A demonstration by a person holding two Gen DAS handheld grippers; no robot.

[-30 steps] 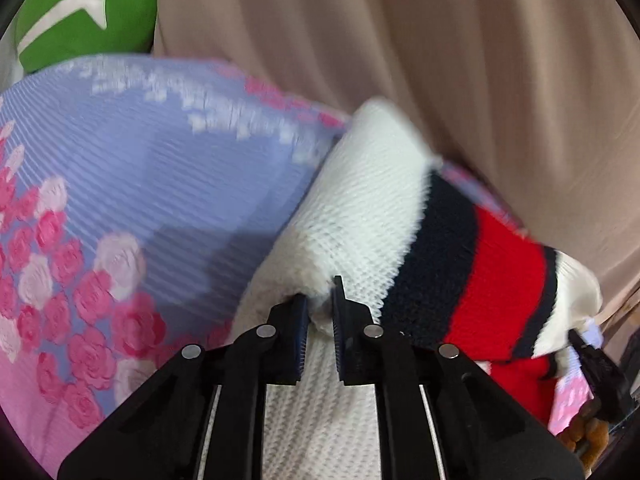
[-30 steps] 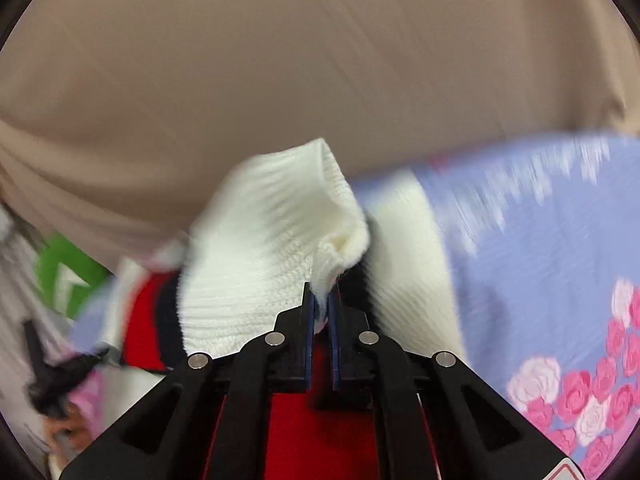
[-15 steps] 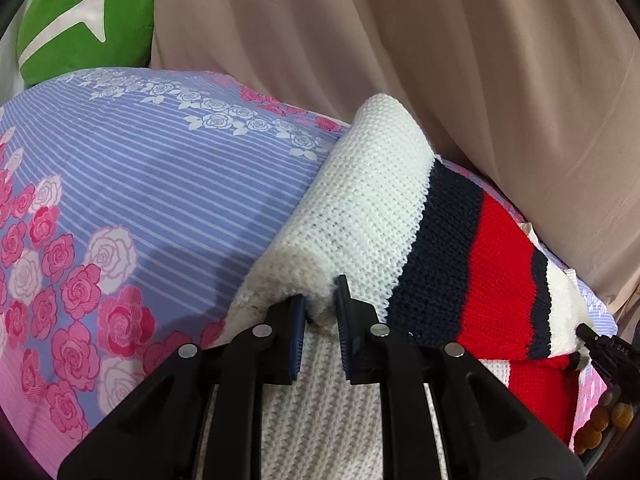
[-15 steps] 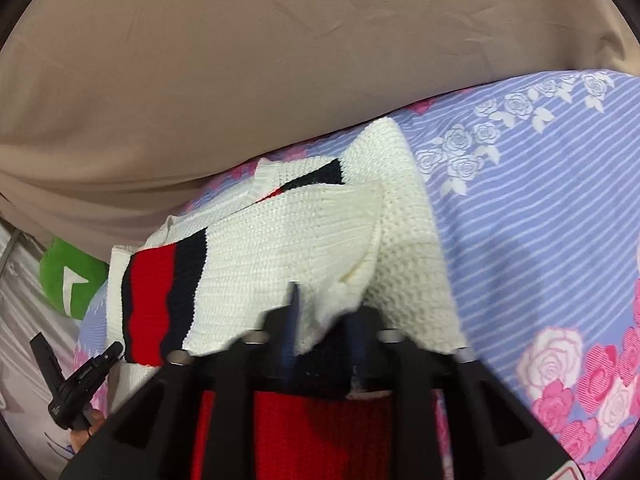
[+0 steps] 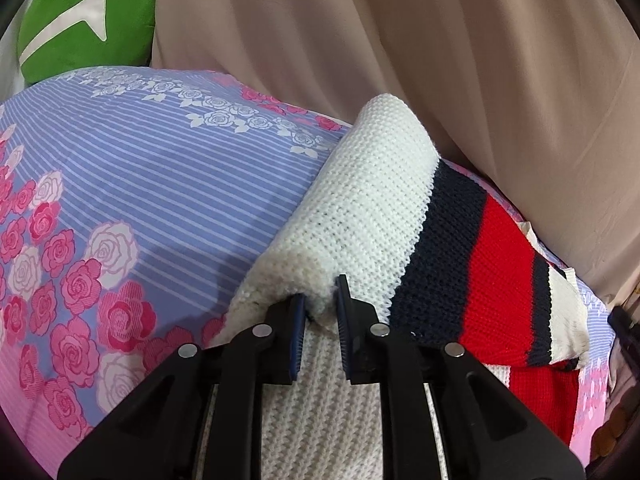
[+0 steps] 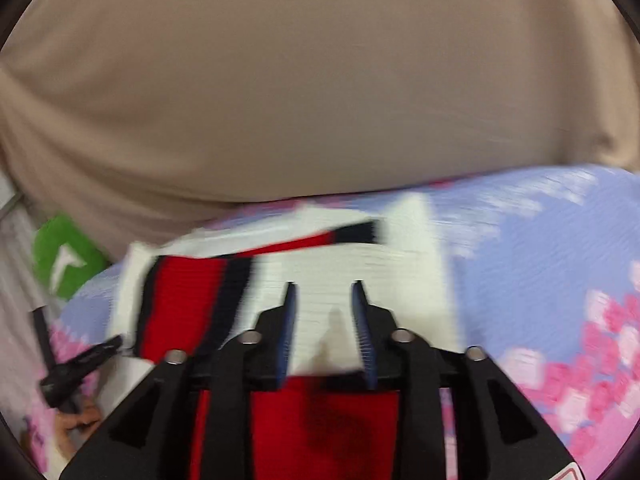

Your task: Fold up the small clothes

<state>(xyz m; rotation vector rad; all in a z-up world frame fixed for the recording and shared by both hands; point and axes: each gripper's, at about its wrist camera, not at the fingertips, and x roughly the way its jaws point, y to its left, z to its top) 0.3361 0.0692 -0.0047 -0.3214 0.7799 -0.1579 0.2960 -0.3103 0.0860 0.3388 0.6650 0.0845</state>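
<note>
A white knitted sweater [image 5: 380,208] with navy and red bands lies folded over on the bed. In the left wrist view my left gripper [image 5: 320,304] is shut on a bunched white fold at the sweater's near edge. The right wrist view is blurred. It shows the sweater [image 6: 360,256] lying flat, its red band to the left. My right gripper [image 6: 324,288] hovers above it with its jaws opening and nothing pressed between them. The left gripper [image 6: 80,364] shows small at that view's left edge, with a hand [image 6: 76,420] under it.
The bed has a blue striped sheet [image 5: 160,184] with pink roses, which spreads to the right in the right wrist view [image 6: 540,248]. A beige curtain [image 5: 400,60] hangs close behind the sweater. A green cushion [image 5: 80,16] sits at the far left corner.
My right gripper has let go of the white knit edge, spread its jaws and risen away; the flap now lies on the sweater. The left gripper keeps its hold, hardly moving.
</note>
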